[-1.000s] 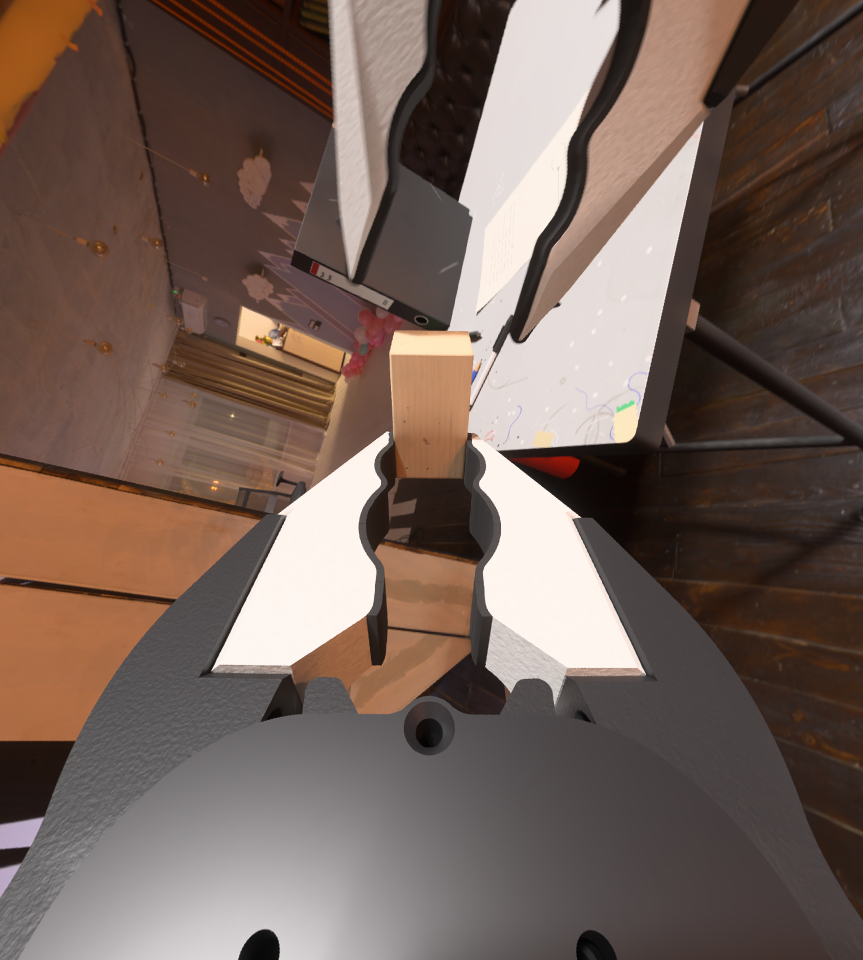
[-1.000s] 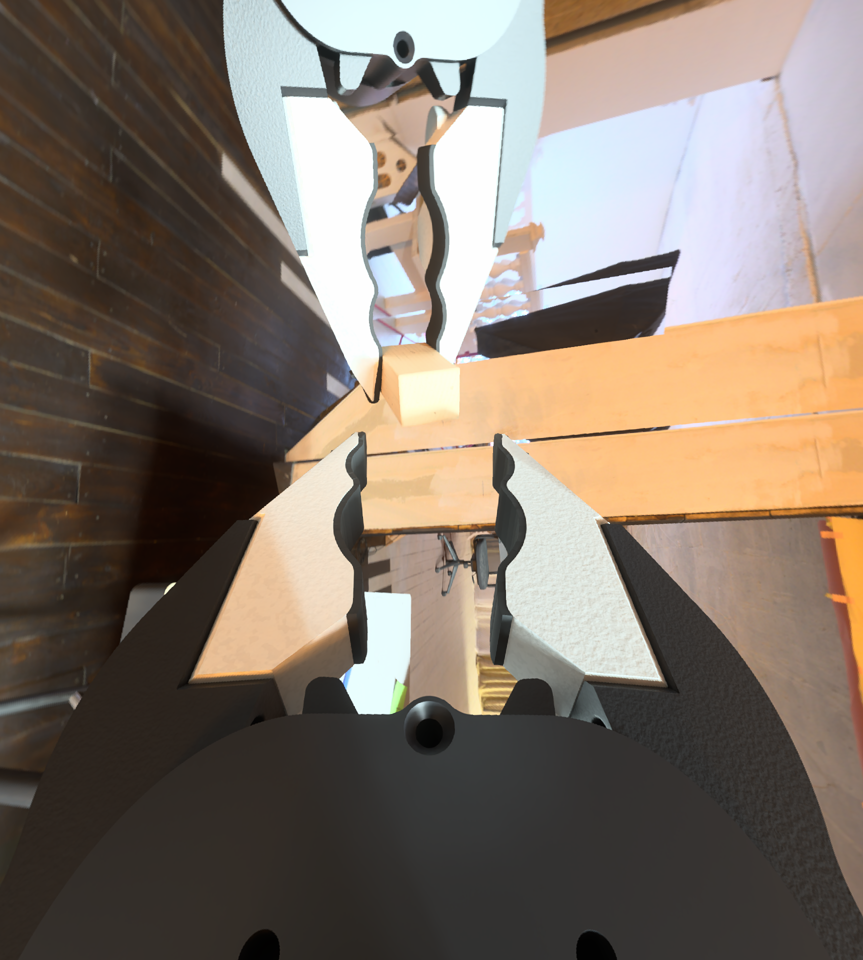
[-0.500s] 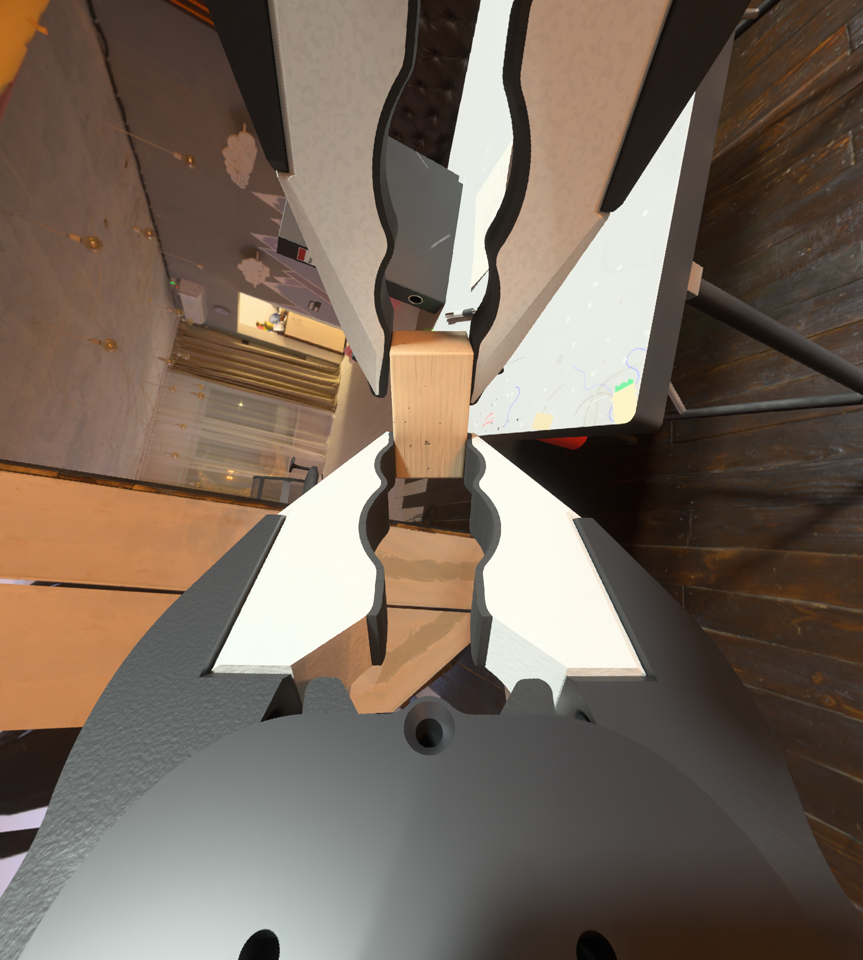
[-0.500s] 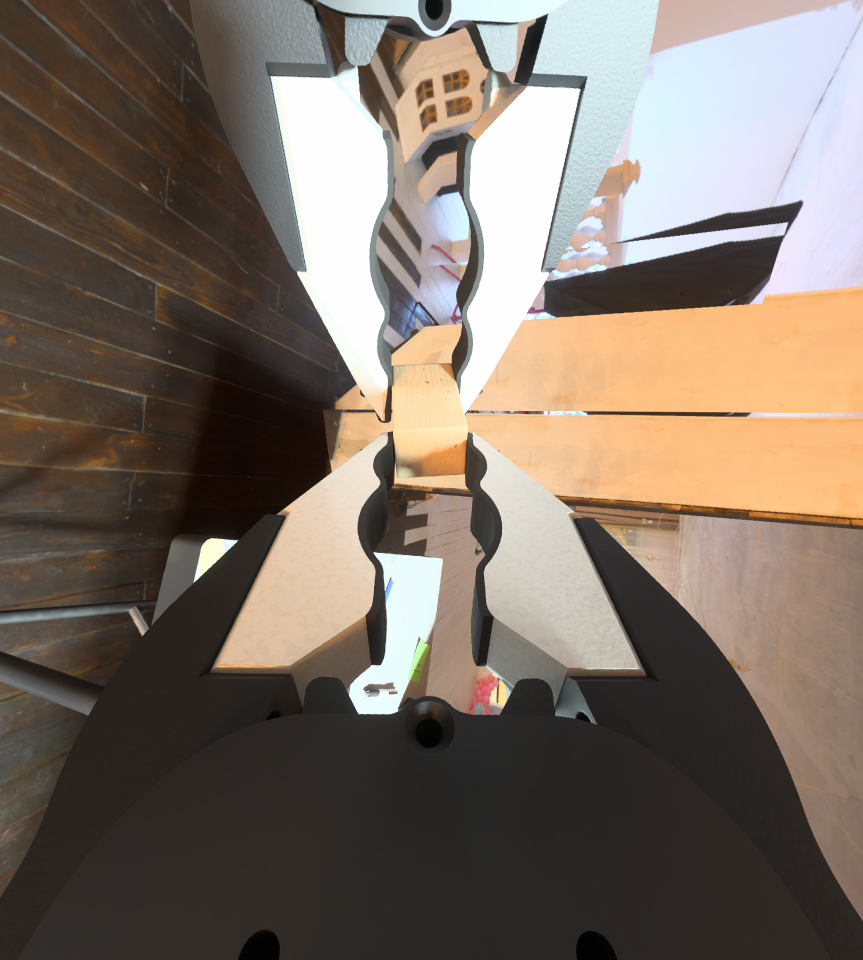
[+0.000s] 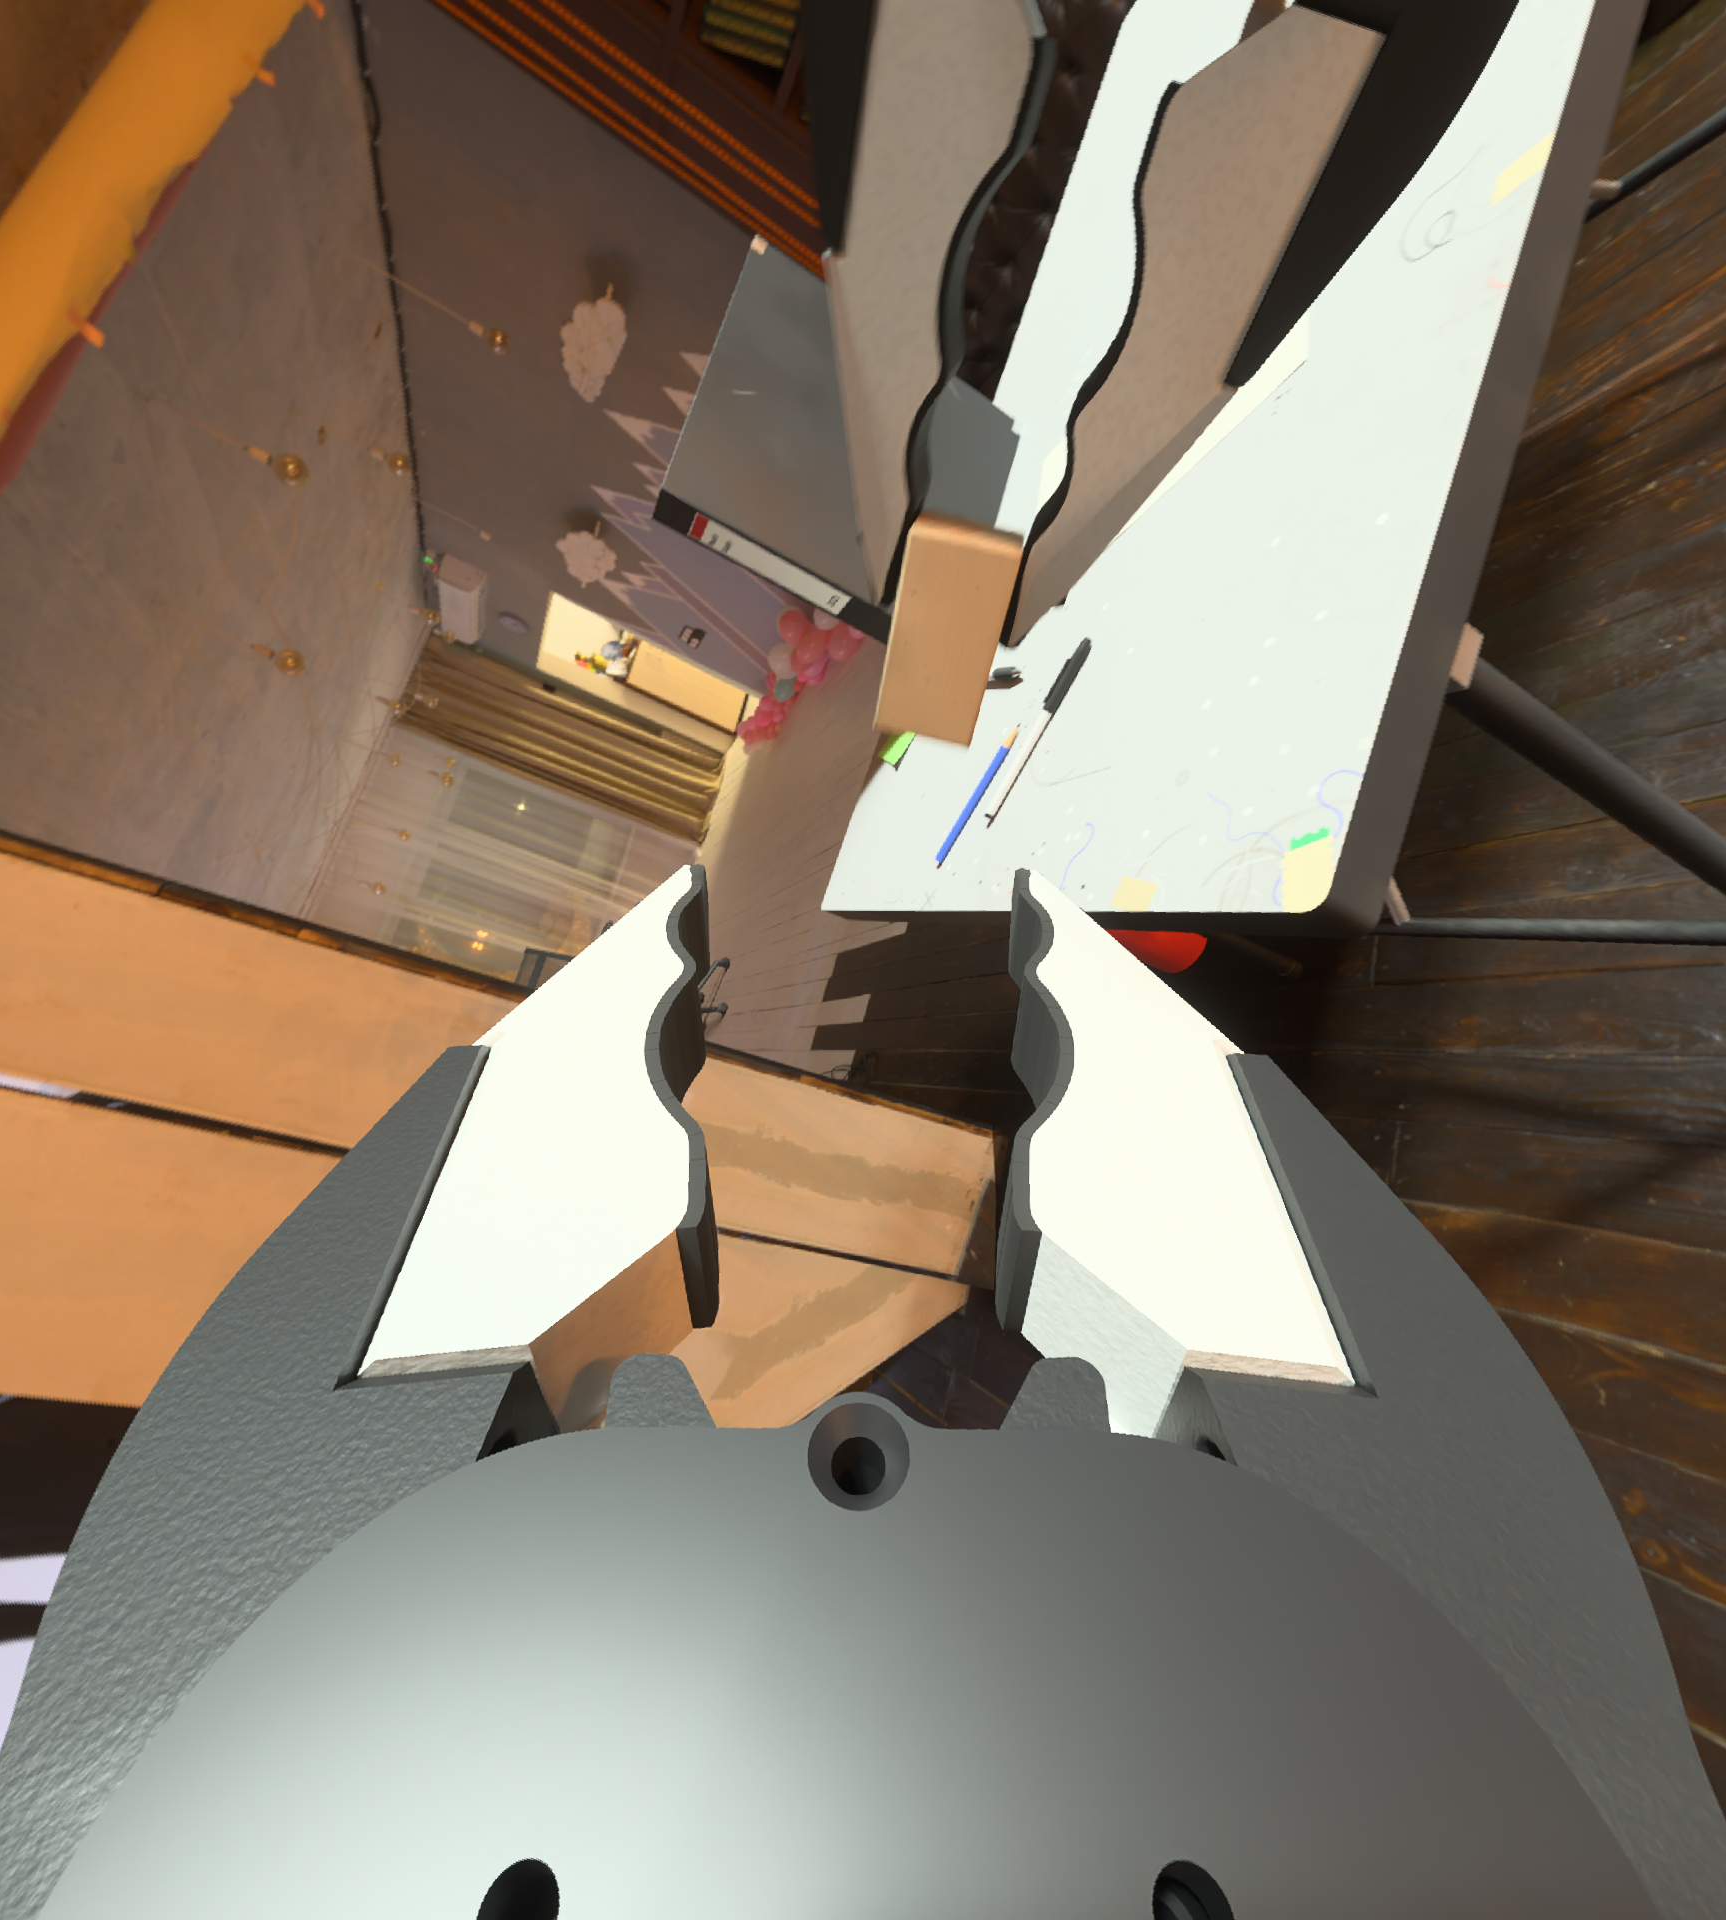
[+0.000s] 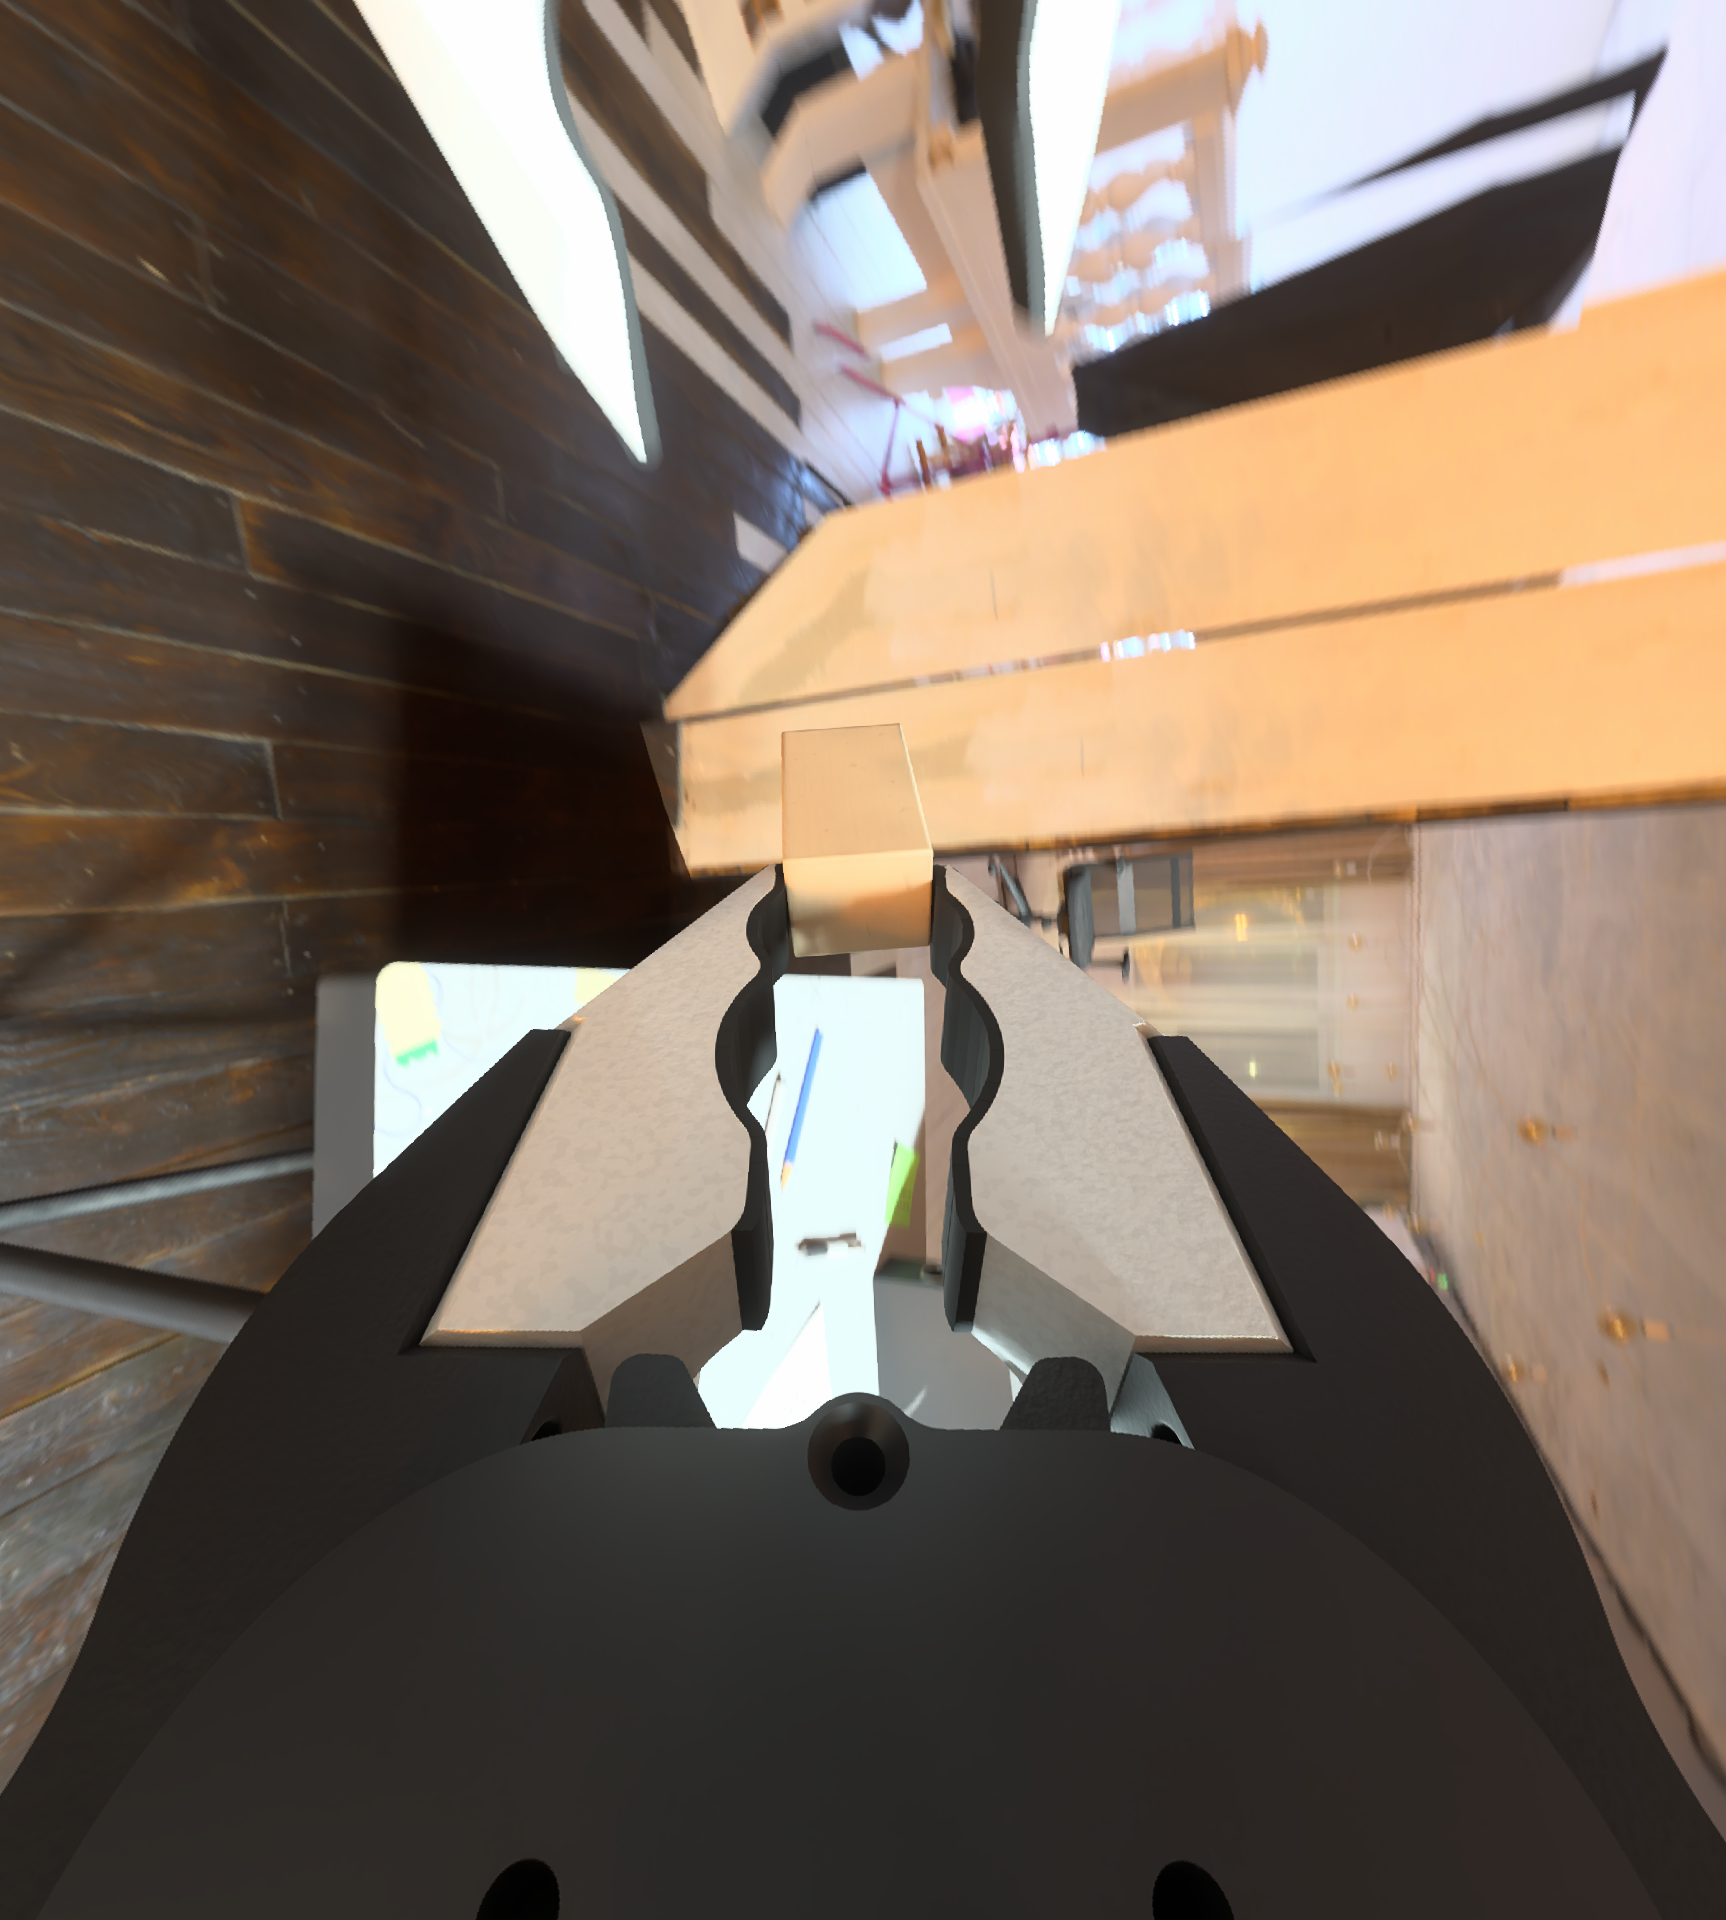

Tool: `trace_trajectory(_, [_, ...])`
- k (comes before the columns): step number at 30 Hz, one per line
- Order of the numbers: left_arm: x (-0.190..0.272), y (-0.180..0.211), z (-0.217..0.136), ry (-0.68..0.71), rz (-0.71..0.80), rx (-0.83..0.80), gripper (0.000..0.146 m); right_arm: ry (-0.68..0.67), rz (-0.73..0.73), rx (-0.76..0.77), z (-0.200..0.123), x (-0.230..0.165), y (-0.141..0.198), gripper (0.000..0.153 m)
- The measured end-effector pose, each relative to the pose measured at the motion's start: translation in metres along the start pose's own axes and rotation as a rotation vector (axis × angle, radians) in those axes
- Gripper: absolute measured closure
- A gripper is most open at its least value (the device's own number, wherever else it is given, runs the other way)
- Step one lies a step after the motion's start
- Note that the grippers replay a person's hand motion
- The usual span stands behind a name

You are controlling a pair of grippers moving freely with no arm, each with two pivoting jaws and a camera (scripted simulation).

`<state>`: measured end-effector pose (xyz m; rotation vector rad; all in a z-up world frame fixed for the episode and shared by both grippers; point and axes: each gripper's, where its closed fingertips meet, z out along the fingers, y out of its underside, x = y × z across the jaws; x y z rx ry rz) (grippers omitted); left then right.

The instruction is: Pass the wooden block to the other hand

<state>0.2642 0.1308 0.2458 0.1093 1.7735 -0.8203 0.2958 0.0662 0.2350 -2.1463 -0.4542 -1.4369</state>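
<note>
The pale wooden block (image 6: 854, 842) is clamped between the fingertips of my right gripper (image 6: 857, 896), which is shut on it. In the left wrist view the block (image 5: 947, 634) hangs from the right gripper's fingers (image 5: 880, 416) ahead and above, clear of my own jaws. My left gripper (image 5: 857, 883) is open and empty, its jaws spread wide with a gap between them and the block. In the right wrist view the left gripper's white fingers (image 6: 578, 260) show blurred at the top, spread apart and away from the block.
A white table (image 5: 1358, 582) on dark metal legs carries a blue pencil (image 5: 973, 795), a black pen (image 5: 1061, 675), coloured notes and a grey binder (image 5: 765, 416). Dark wooden planks (image 5: 1617, 1143) lie to the right. Orange wooden beams (image 6: 1254, 665) lie ahead of the right gripper.
My left gripper has opened, let go of the block and drawn back. The right gripper, shut on the block, now holds it alone and has moved away with it.
</note>
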Motion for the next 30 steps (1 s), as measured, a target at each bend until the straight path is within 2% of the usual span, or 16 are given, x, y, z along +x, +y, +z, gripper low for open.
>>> trace_trajectory(5, [-0.016, 0.016, -0.007, -0.036, -0.016, -0.056, 0.088, 0.071, 0.084, -0.191, 0.007, 0.011, 0.058, 0.126])
trace_trajectory(10, [-0.028, 0.026, -0.015, -0.064, -0.027, -0.085, 0.09, 0.06, 0.149, -0.303, 0.015, 0.008, 0.103, 0.126])
trace_trajectory(13, [-0.032, 0.03, -0.017, -0.075, -0.032, -0.097, 0.093, -0.04, 0.252, -0.397, 0.029, -0.002, 0.14, 0.126])
trace_trajectory(17, [-0.03, 0.034, -0.014, -0.071, -0.02, -0.12, 0.102, -0.279, 0.416, -0.617, 0.051, -0.028, 0.201, 0.126])
trace_trajectory(22, [-0.027, 0.041, -0.009, -0.056, -0.014, -0.144, 0.114, -0.445, 0.444, -0.767, 0.076, -0.058, 0.243, 0.126])
trace_trajectory(26, [-0.027, 0.047, -0.008, -0.049, -0.021, -0.164, 0.114, -0.48, 0.461, -0.892, 0.084, -0.071, 0.266, 0.126])
trace_trajectory(30, [-0.028, 0.049, -0.007, -0.049, -0.024, -0.169, 0.115, -0.431, 0.526, -1.031, 0.085, -0.078, 0.283, 0.126])
